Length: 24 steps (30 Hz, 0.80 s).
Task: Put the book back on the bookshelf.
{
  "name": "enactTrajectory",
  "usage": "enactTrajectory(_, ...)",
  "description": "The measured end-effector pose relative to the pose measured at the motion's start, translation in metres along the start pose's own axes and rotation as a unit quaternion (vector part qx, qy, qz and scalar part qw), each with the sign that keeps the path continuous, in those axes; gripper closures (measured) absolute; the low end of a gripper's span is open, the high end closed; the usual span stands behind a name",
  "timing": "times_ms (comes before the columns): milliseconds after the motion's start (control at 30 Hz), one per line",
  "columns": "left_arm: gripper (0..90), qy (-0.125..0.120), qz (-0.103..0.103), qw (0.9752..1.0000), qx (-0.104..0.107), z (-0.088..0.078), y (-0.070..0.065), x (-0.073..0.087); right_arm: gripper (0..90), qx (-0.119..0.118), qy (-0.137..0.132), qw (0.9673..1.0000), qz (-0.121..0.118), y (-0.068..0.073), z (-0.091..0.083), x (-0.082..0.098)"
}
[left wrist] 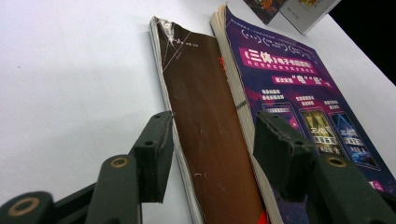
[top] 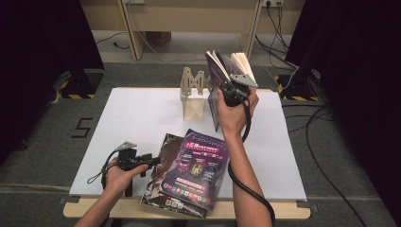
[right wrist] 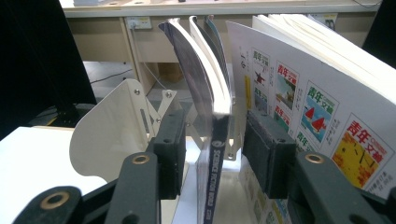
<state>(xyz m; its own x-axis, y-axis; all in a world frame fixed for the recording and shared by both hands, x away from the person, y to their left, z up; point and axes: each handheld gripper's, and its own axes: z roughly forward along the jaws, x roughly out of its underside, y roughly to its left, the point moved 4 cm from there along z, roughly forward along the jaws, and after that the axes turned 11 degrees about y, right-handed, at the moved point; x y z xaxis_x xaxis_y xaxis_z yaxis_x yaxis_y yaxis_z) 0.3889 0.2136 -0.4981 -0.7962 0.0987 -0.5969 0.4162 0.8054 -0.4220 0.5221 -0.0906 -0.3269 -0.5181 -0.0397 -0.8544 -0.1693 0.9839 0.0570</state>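
White sheet (top: 142, 118) over a wooden table (top: 189, 209), seen from the high view; grey carpet around, black curtains at 9 and 3 o'clock, wooden furniture legs and cables at 12 o'clock. Cream bookstand (top: 194, 94) upright near 12 o'clock on the sheet, with a dark-covered book (top: 213, 106) standing just at its 3 o'clock side. Right gripper (top: 231, 90) raised there at the fanned books, a pale-paged volume (top: 242, 64) spreading above it. Purple book (top: 196, 170) flat at 6 o'clock, lying on a brown book (top: 161, 161). Left gripper (top: 150, 161) low at 8 o'clock, tips at the brown book's edge.

Left gripper view: jaws parted, not clenched, straddling the brown book (left wrist: 205, 140) without pressing it; one pad on the white sheet (left wrist: 70, 70) at 8 o'clock, the other over the purple book (left wrist: 299, 102) at 4 o'clock.

Right gripper view: jaws spread, dark spine (right wrist: 215, 163) upright between the pads with a gap on each side, released rather than clamped. Cream bookstand (right wrist: 107, 130) at 9 o'clock. Magazine with red and green print (right wrist: 317, 107) leaning at 3 o'clock, just beside the right pad. Wooden bench and wall socket (right wrist: 137, 22) at 12 o'clock.
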Motion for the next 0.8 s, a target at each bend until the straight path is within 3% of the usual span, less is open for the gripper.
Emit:
enactTrajectory(567,46.9,0.001,0.004,1.0000,0.007,0.003,-0.007,-0.001,58.4,-0.016,0.005,0.9999,-0.002,-0.005,-0.011,0.015)
enactTrajectory(800,47.1,0.003,0.007,0.9999,0.013,0.005,-0.010,-0.002,58.3,-0.030,0.015,0.9994,0.007,-0.011,-0.019,0.025)
